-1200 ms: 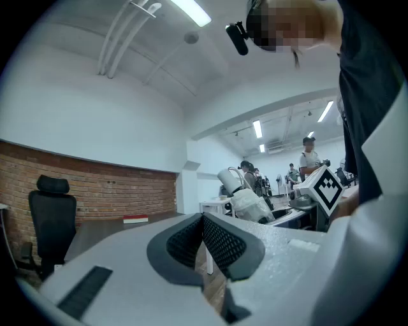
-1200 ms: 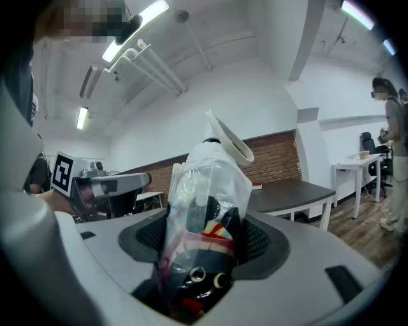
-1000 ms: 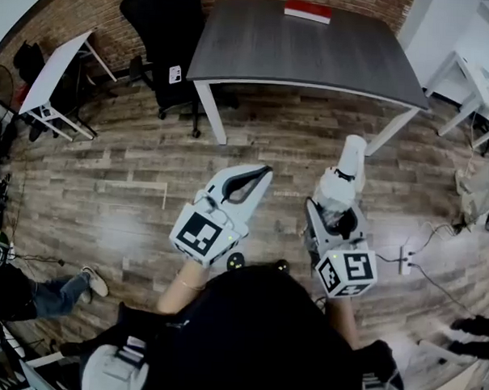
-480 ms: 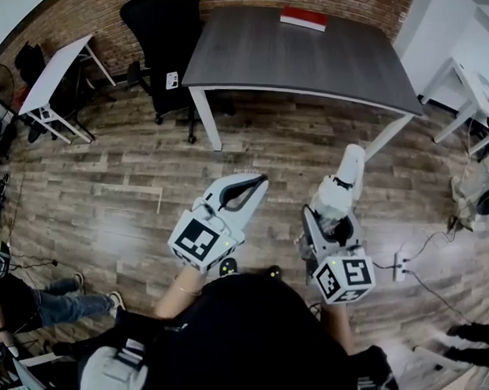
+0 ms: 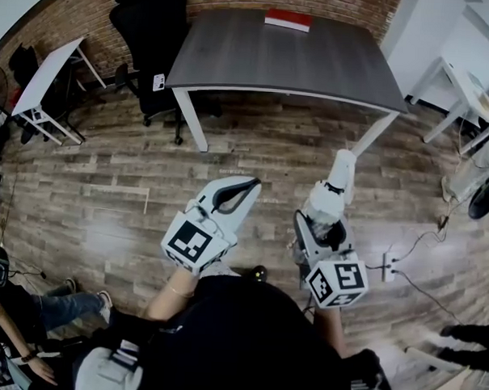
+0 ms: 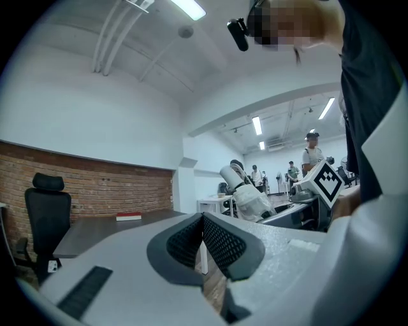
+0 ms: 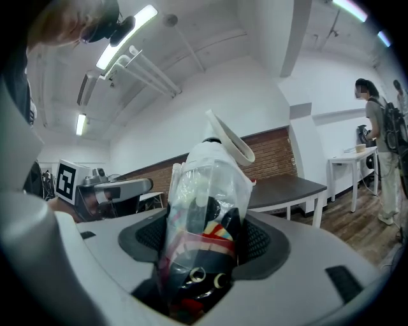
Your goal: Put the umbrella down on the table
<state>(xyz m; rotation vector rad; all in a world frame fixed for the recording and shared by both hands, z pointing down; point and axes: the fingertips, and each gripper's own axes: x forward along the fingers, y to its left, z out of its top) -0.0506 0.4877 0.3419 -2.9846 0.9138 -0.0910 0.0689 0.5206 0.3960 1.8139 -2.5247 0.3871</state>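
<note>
A folded umbrella (image 7: 203, 191) in a clear plastic sleeve, its lower end hidden, was clamped in the right gripper (image 7: 205, 240), short of the dark table's (image 5: 258, 57) near edge. The left gripper (image 6: 203, 219), farther from the table, had its jaws together on nothing.

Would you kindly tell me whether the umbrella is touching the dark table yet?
Apart. The head view shows the umbrella, clamped in the right gripper, over bare wooden floor, with a strip of floor between its tip and the table.

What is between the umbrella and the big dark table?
Only bare wooden floor, as the head view shows. The umbrella, held in the right gripper, has not yet reached the table.
</note>
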